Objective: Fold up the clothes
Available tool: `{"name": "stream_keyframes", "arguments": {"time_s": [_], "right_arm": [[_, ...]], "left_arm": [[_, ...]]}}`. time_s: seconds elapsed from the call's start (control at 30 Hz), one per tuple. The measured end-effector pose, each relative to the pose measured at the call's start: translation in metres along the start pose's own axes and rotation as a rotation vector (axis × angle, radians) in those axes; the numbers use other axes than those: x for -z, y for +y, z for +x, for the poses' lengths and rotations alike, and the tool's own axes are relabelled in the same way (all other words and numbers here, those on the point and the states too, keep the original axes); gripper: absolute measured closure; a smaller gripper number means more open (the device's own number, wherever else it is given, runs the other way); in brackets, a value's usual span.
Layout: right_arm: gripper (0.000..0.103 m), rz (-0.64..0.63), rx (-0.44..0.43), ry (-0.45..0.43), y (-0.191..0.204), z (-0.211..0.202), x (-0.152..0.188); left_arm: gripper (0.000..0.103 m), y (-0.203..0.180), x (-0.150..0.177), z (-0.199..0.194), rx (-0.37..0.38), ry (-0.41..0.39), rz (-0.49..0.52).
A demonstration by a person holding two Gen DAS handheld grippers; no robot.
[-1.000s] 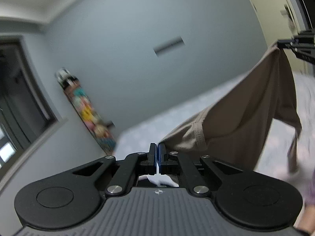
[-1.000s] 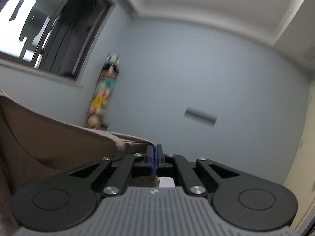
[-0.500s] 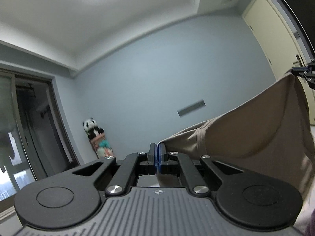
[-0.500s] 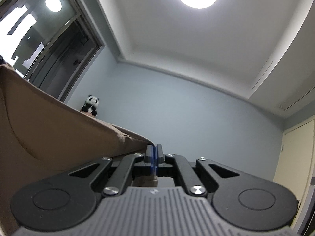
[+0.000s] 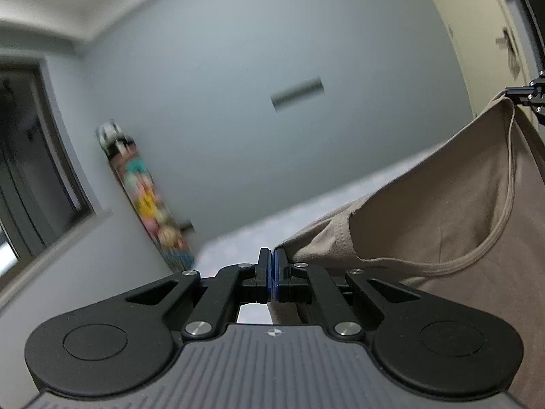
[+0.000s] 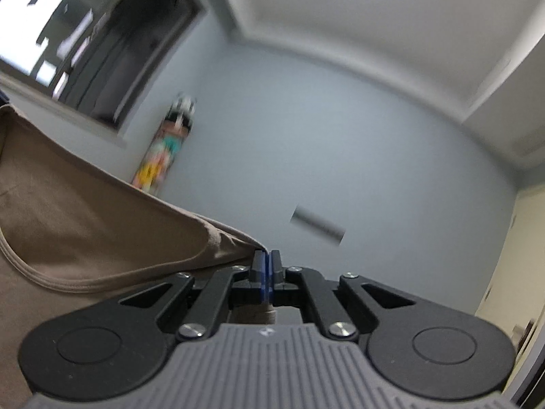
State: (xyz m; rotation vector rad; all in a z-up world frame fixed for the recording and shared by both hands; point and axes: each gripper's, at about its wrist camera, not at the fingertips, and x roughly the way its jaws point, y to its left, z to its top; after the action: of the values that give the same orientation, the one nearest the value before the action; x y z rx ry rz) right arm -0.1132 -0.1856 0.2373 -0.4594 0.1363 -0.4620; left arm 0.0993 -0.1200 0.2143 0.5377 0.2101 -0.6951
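Note:
A beige T-shirt (image 5: 442,211) hangs in the air, stretched between my two grippers, its ribbed neckline curving across the cloth. My left gripper (image 5: 271,255) is shut on one top corner of the shirt. In the left wrist view the other gripper (image 5: 526,97) shows at the far right edge, pinching the opposite corner. In the right wrist view my right gripper (image 6: 266,259) is shut on its corner, and the T-shirt (image 6: 85,225) runs off to the left.
A pale patterned bed (image 5: 306,218) lies below the shirt. A colourful skateboard (image 5: 143,201) leans on the grey-blue wall (image 5: 238,119) beside a dark window (image 6: 112,51). A cream door (image 5: 477,34) stands at the right.
Both grippers swung up toward the ceiling half a second ago and have dropped back down, carrying the stretched shirt with them. The bed is in view again. Both grips are unchanged.

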Motion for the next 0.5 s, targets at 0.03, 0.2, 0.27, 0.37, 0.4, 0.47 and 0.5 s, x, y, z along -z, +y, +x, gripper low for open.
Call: {"name": "stream_keyframes", "arguments": {"time_s": [0.03,0.2,0.27,0.37,0.4,0.47,0.5], "right_arm": [[0.101,0.000,-0.009,0.035,0.005,0.016,0.013],[0.101,-0.003,-0.057,0.191,0.028,0.105,0.071],[0.101,-0.012,-0.072,0.241,0.037,0.142,0.091],[0.101,-0.023,-0.090,0.302,0.052,0.197,0.117],[0.101,-0.019,-0.099,0.329,0.058,0.216,0.126],[0.101,0.002,-0.117,0.383,0.070,0.252,0.147],[0.101,0.003,-0.119,0.404,0.075,0.265,0.158]], "left_arm": [[0.103,-0.004,0.008,0.023,0.013,0.031,-0.003],[0.103,-0.003,0.033,0.133,0.037,0.160,-0.026],[0.103,-0.004,0.042,0.177,0.040,0.208,-0.036],[0.103,-0.005,0.048,0.221,0.013,0.264,-0.023],[0.103,-0.007,0.053,0.234,0.013,0.293,-0.033],[0.103,-0.012,0.065,0.266,0.006,0.342,-0.035],[0.103,-0.018,0.073,0.279,0.000,0.362,-0.029]]}}
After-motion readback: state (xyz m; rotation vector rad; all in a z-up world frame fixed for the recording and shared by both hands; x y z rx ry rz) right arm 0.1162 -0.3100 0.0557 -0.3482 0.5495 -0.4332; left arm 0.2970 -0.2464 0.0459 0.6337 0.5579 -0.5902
